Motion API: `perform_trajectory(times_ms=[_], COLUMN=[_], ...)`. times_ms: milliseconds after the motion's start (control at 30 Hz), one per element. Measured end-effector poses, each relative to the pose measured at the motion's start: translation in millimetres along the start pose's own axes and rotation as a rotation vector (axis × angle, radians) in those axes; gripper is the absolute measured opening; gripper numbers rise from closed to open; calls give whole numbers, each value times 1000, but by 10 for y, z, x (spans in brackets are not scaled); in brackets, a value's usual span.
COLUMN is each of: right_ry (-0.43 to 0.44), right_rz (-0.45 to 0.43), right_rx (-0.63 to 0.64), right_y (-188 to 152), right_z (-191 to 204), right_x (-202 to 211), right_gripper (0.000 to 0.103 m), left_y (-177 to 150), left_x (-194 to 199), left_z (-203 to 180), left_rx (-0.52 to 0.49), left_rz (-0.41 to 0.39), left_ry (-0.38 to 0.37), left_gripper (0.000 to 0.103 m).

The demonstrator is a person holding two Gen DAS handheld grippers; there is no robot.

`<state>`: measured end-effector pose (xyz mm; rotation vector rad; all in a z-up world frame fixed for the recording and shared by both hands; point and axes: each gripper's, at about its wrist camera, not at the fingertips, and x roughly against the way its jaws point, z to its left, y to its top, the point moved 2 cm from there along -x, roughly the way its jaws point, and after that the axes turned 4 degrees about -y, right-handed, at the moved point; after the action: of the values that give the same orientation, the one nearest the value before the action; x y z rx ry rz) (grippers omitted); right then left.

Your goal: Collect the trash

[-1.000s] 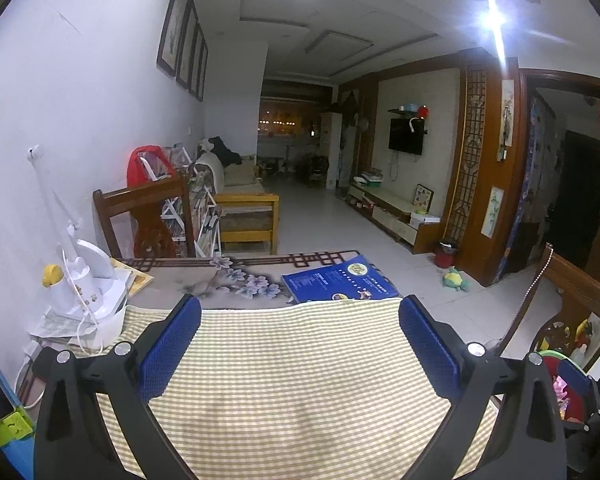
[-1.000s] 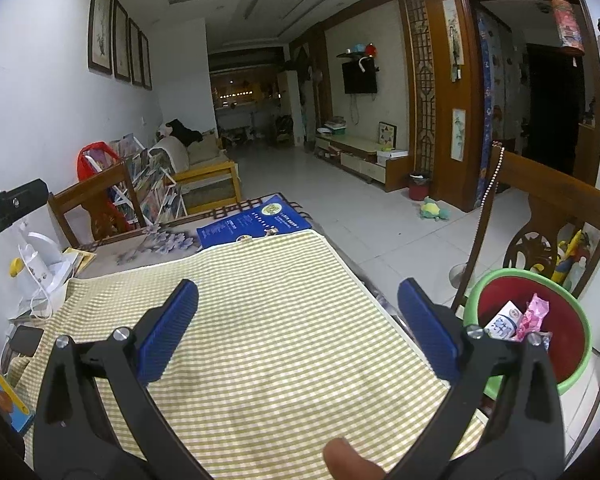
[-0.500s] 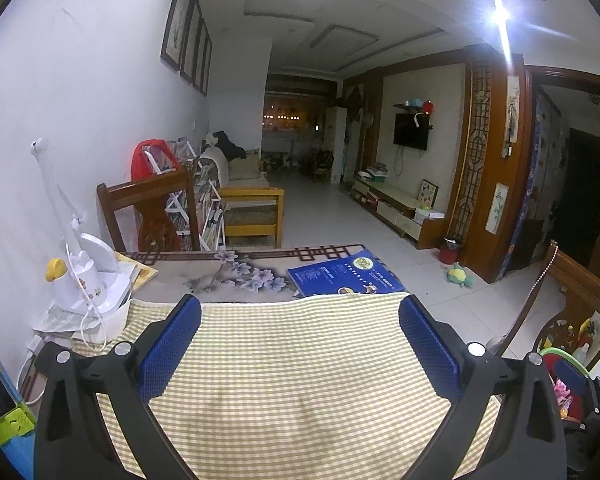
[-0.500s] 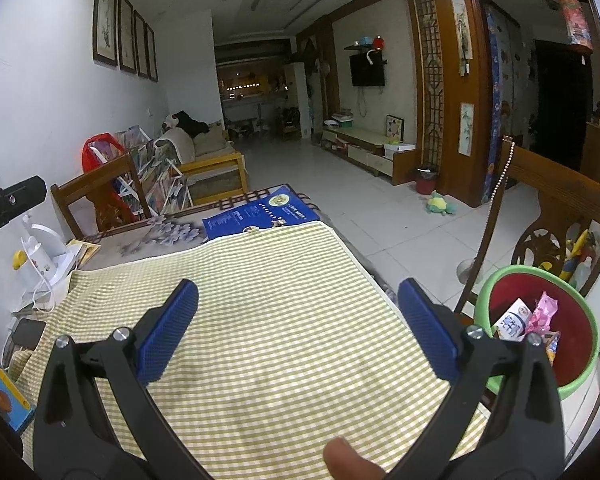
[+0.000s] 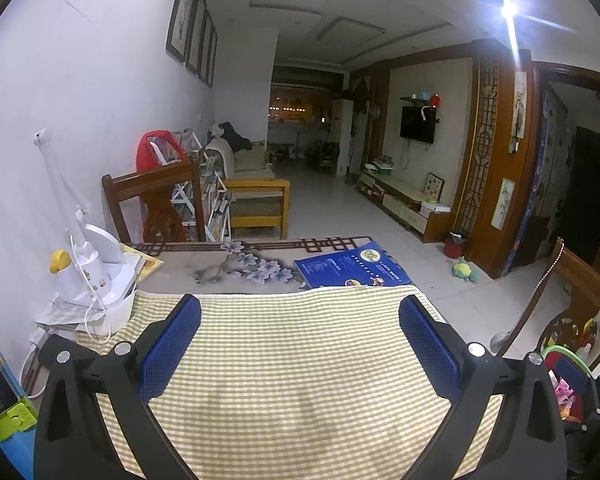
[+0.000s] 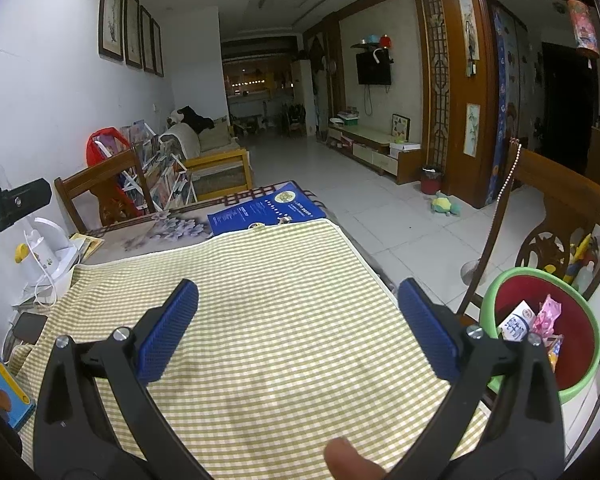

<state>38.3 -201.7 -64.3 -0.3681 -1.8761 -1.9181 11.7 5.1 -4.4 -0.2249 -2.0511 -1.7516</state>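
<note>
A green bin with a red inside (image 6: 540,332) stands to the right of the table and holds a white carton (image 6: 516,322) and a pink wrapper (image 6: 548,314); its edge also shows in the left wrist view (image 5: 568,376). My left gripper (image 5: 300,344) is open and empty above the yellow checked cloth (image 5: 292,360). My right gripper (image 6: 298,330) is open and empty above the same cloth (image 6: 260,288), left of the bin. No loose trash shows on the cloth.
A blue booklet (image 5: 352,266) lies on the table beyond the cloth. A white lamp base with a yellow duck (image 5: 88,276) stands at the left edge. Wooden chairs stand at the far left (image 5: 156,200) and at the right (image 6: 560,216).
Both grippers have drawn back and risen slightly, so more of the table and room shows. Both stay open and empty.
</note>
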Motion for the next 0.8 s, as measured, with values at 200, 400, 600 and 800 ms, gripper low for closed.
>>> perform_trajectory(times_ms=[200,400,600,800], right_ry=[4,12,33,70], right_rz=[6,17,42,108], right_rx=[4,13,37,61], right_y=[-7,-37,-72,-178], right_z=[0,33,62,95], right_x=[-28,-69,-148,-335], right_gripper=[98,98,98,98], left_y=[12,11,-13,-44], left_x=[-23,-34,-75,-157], left_z=[19,23,64,94], left_rx=[8,7,8,16], left_rz=[15,15,25,45], left_ry=[2,5,11,0], left_gripper=[95,95,95,95])
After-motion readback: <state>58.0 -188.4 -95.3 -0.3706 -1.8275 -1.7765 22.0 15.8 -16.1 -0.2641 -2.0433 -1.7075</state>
